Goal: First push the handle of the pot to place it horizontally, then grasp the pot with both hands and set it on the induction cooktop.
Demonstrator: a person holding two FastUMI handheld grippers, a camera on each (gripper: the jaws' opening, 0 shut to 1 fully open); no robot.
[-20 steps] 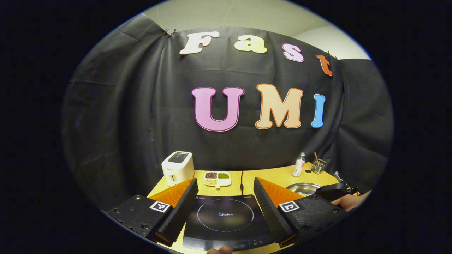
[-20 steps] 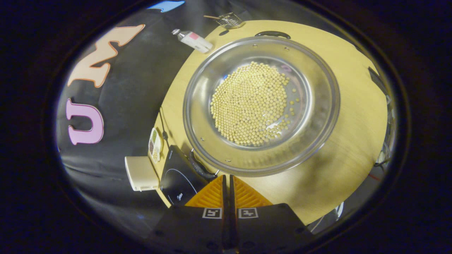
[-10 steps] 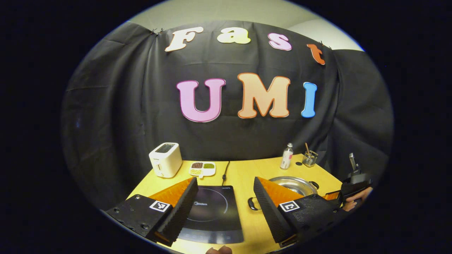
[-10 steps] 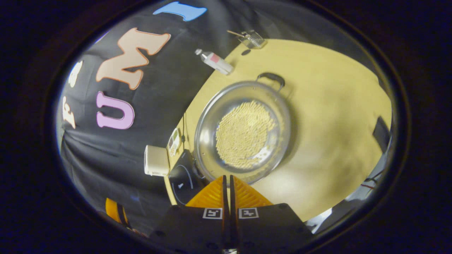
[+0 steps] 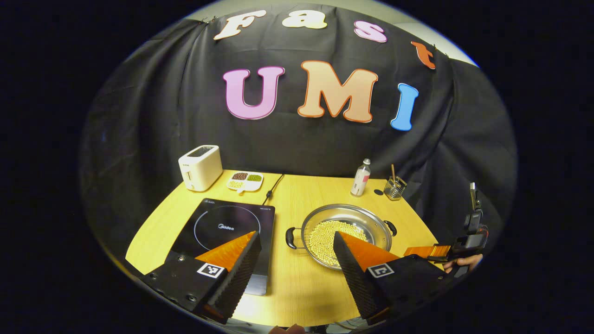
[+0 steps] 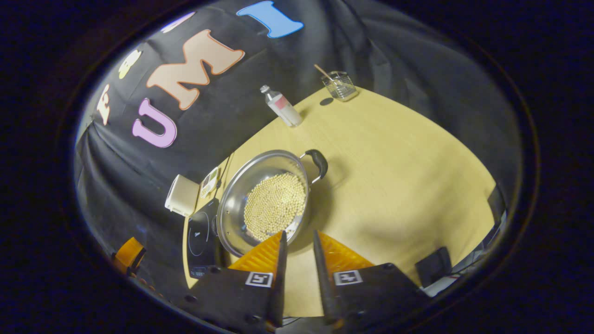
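A steel pot (image 5: 371, 226) with pale beans in it stands on the yellow table, right of the black induction cooktop (image 5: 227, 225). Its two black handles point left (image 5: 290, 237) and right (image 5: 391, 227) in the left gripper view. My left gripper (image 5: 296, 237) hovers open above the table's near edge, holding nothing. The right gripper (image 5: 457, 248) hangs off the table's right side in a hand. In the right gripper view, the right gripper (image 6: 299, 234) is open by a narrow gap, above and short of the pot (image 6: 241, 185), whose far handle (image 6: 318, 162) shows. The cooktop (image 6: 199, 234) lies beyond.
Along the back stand a white toaster (image 5: 199, 167), a small divided dish (image 5: 245, 180), a bottle (image 5: 361, 177) and a glass with a stick (image 5: 393, 188). A cable (image 5: 274, 183) runs back from the cooktop. Bare table (image 6: 394, 171) lies to the right of the pot.
Both grippers have risen and drawn back from the table, so pot and cooktop look smaller. The right gripper's fingers, shut before, have parted a little.
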